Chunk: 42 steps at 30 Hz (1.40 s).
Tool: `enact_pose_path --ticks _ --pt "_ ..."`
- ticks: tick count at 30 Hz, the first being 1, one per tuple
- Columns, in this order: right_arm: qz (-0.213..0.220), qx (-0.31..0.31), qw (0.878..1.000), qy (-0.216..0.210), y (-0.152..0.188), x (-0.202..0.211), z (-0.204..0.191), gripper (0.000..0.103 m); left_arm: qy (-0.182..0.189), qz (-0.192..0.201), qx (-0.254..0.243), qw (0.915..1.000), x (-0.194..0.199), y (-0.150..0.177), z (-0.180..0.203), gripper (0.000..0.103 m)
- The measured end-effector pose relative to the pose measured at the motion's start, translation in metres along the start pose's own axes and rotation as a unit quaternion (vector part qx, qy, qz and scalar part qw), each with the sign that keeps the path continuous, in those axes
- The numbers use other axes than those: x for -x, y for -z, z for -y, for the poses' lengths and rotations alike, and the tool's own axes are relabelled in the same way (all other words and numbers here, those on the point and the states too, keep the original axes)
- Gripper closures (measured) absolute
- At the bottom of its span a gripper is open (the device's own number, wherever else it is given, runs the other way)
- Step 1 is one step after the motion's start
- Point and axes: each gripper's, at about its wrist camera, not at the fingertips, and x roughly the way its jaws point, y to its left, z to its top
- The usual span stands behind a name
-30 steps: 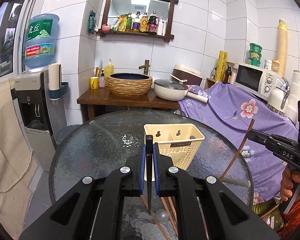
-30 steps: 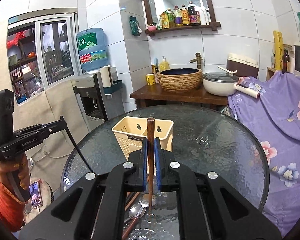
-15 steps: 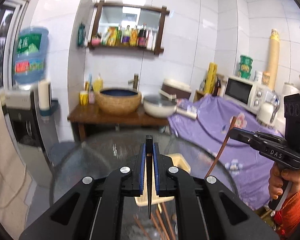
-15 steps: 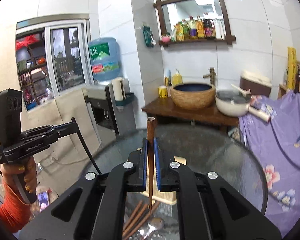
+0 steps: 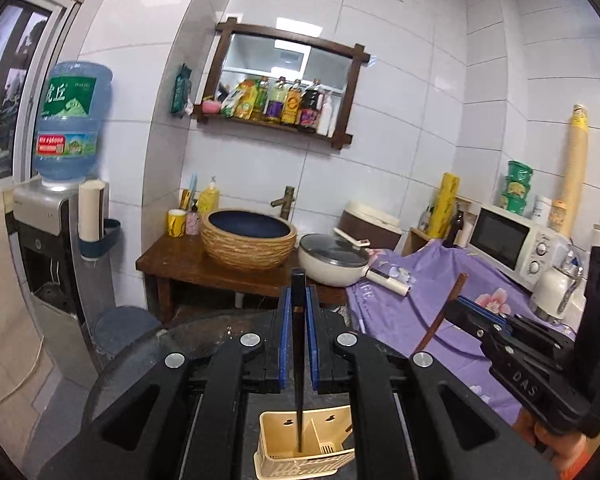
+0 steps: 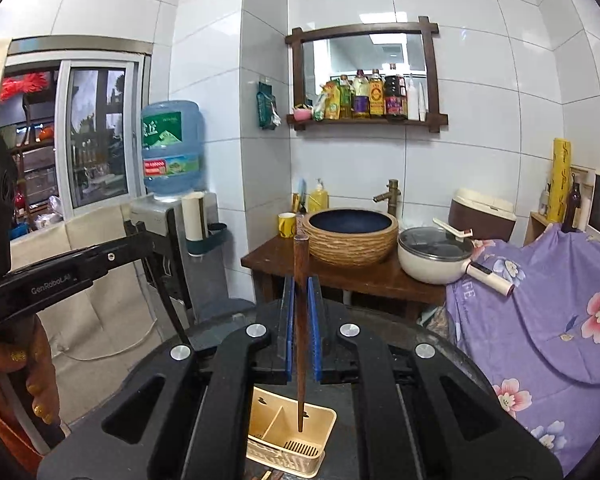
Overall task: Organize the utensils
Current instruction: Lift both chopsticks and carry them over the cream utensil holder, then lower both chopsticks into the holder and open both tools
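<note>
My left gripper (image 5: 298, 300) is shut on a black chopstick (image 5: 298, 364) that hangs upright, its tip over the left compartment of the cream utensil holder (image 5: 276, 456) below. My right gripper (image 6: 301, 292) is shut on a brown wooden chopstick (image 6: 301, 344) held upright, its tip over the right compartment of the same holder (image 6: 320, 452). The holder stands on the round glass table (image 6: 432, 344). The right gripper with its brown chopstick also shows in the left wrist view (image 5: 452, 304), and the left gripper shows in the right wrist view (image 6: 140, 240).
Behind the table is a wooden stand (image 5: 188, 268) with a woven basin (image 5: 248, 240) and a white pot (image 5: 332, 264). A water dispenser (image 5: 48, 240) stands left. A purple floral cloth (image 6: 540, 300) covers the counter right, with a microwave (image 5: 508, 240).
Both grippers have risen and come over the holder, each still holding its chopstick. The holder now sits low in both views, under the chopstick tips.
</note>
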Motion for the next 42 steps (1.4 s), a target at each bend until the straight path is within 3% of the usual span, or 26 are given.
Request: enact_pose_path --ticks 12,22,30,32,34,35,36,38,42 --pt "-0.068 -0.022 0.997 0.004 0.066 -0.050 0.013 0.096 -0.018 -0.073 0.004 0.9971 -0.063 0.071 -0.012 0.096" --pt "-0.079 -0.036 0.996 0.013 0.080 -0.059 0.021 0.096 -0.023 -0.107 0.007 0.9939 -0.083 0.092 -0.018 0.096" --pt "-0.075 -0.044 0.996 0.019 0.080 -0.060 0.026 0.095 -0.032 -0.109 0.003 0.9935 -0.086 0.092 -0.020 0.095" --pt "-0.071 -0.049 0.996 0.024 0.081 -0.059 0.027 0.095 -0.030 -0.109 0.007 0.9935 -0.086 0.092 -0.021 0.086" --pt "-0.068 -0.047 0.996 0.029 0.083 -0.058 0.028 0.092 -0.027 -0.106 0.010 0.9939 -0.084 0.092 -0.021 0.064" --pt "-0.067 -0.047 0.996 0.030 0.083 -0.058 0.028 0.083 -0.023 -0.103 0.012 0.9944 -0.082 0.092 -0.020 0.061" --pt "-0.065 -0.046 0.996 0.032 0.083 -0.057 0.028 0.065 -0.020 -0.100 0.013 0.9947 -0.081 0.092 -0.020 0.057" --pt "-0.054 -0.050 0.997 0.036 0.084 -0.052 0.029 0.051 -0.016 -0.092 0.014 0.9956 -0.075 0.092 -0.019 0.050" --pt "-0.047 -0.048 0.997 0.045 0.086 -0.042 0.029 0.051 -0.011 -0.081 0.016 0.9965 -0.063 0.094 -0.018 0.025"
